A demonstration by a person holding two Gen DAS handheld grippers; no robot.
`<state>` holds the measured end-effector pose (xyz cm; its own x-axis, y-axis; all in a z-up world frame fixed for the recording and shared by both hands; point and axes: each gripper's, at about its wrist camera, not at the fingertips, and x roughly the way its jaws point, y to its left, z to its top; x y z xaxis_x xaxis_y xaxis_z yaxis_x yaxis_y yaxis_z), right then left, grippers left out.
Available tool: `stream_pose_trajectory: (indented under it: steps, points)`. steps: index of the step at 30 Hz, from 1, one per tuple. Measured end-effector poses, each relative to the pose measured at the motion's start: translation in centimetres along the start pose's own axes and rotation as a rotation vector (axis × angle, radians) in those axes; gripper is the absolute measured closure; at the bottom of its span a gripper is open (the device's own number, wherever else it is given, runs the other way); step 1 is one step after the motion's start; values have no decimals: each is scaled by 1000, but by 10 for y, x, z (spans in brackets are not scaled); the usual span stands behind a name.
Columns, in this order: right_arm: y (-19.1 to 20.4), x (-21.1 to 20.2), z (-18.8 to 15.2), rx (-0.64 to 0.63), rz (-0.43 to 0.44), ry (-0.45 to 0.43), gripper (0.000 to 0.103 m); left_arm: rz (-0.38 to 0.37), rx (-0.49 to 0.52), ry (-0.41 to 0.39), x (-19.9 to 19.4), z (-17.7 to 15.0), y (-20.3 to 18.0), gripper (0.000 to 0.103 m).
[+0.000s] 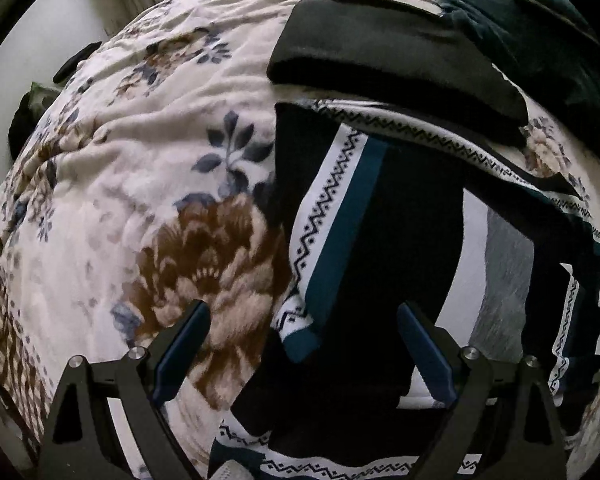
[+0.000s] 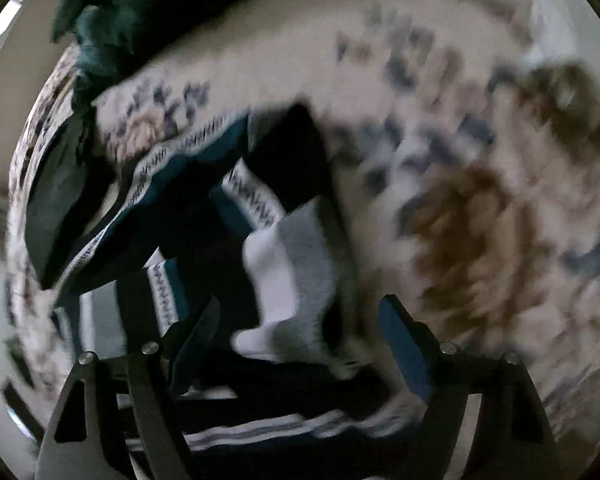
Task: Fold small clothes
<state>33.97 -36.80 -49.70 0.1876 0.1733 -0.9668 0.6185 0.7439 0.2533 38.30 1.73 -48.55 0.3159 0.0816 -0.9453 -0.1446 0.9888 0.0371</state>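
Note:
A small striped garment [image 1: 412,220] in black, white, teal and grey with zigzag bands lies crumpled on the floral blanket [image 1: 160,140]. My left gripper [image 1: 303,306] points down over the garment's left edge, jaws wide open. One blue pad [image 1: 184,344] hangs over the blanket, the other over a black stripe, and nothing is gripped. In the blurred right wrist view, the garment [image 2: 292,248] shows a white and grey fold. My right gripper [image 2: 300,300] stands open above that fold, which lies between its fingers without the pads pressing on it.
A folded black cloth [image 1: 380,52] lies just beyond the garment. Dark green fabric [image 1: 540,8] is heaped at the far side, also visible in the right wrist view [image 2: 112,12]. The floral blanket [image 2: 460,120] spreads out to the right of the garment. A wall and curtain stand at the far left.

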Motion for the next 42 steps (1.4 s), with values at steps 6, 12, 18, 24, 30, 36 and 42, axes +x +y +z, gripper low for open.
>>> stream_pose_trajectory:
  steps: [6,12,18,24,30,36,42]
  points:
    - [15,13,-8,-70,-72,-27,86,9,20,15,11,2,1,8]
    - [34,-50,-25,-194,-17,-266,86,6,-4,3,11,-2,13,8]
    - [2,2,-17,-190,-270,-2,80,-2,-8,24,14,-3,17,8]
    - [6,-23,-24,-124,-91,-135,44,-4,58,-20,8,-7,1,8]
    - [0,43,-28,-145,-186,12,48,-13,71,78,57,-12,4,3]
    - [-3,44,-26,-142,-158,50,47,-42,63,89,52,-6,12,0]
    - [-7,-25,-38,-110,-24,70,45,-116,73,43,-17,-29,-4,1]
